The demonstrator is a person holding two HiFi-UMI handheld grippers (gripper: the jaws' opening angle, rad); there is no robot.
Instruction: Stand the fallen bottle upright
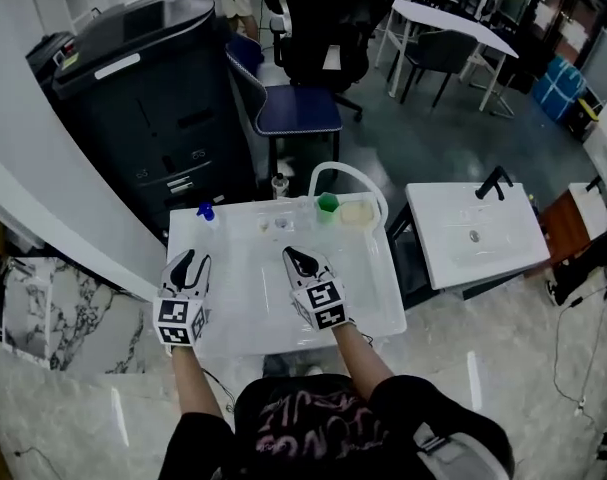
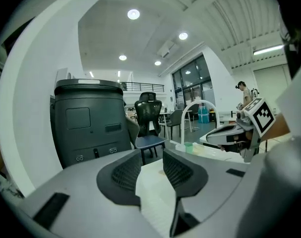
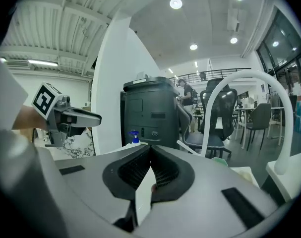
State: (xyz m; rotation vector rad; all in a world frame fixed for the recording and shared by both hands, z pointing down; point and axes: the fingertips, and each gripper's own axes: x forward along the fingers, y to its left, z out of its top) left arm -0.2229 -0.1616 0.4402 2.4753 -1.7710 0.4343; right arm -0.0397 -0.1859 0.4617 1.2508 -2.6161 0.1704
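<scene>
You are holding both grippers over the near half of the white table (image 1: 248, 303), in the lower middle of the head view. The left gripper (image 1: 186, 258) is sitting toward the table's left edge. Its jaws are standing partly apart, about half open, with nothing between them; only bare table surface is showing through the gap. The right gripper (image 1: 295, 256) is sitting near the table's centre. Its jaws are meeting at the tips, closed, and gripping nothing. The bottle (image 1: 205, 211), with a blue top, is standing at the table's far left corner, above the left gripper in the frame and well apart from both grippers. In the right gripper view it is showing upright, blue top uppermost. A green cup (image 1: 327, 203) and a pale container (image 1: 355, 213) are sitting side by side along the far edge, right of centre, under a white hoop (image 1: 348, 171). A large dark machine (image 1: 143, 88) is occupying the upper left of the frame, just beyond the table.
</scene>
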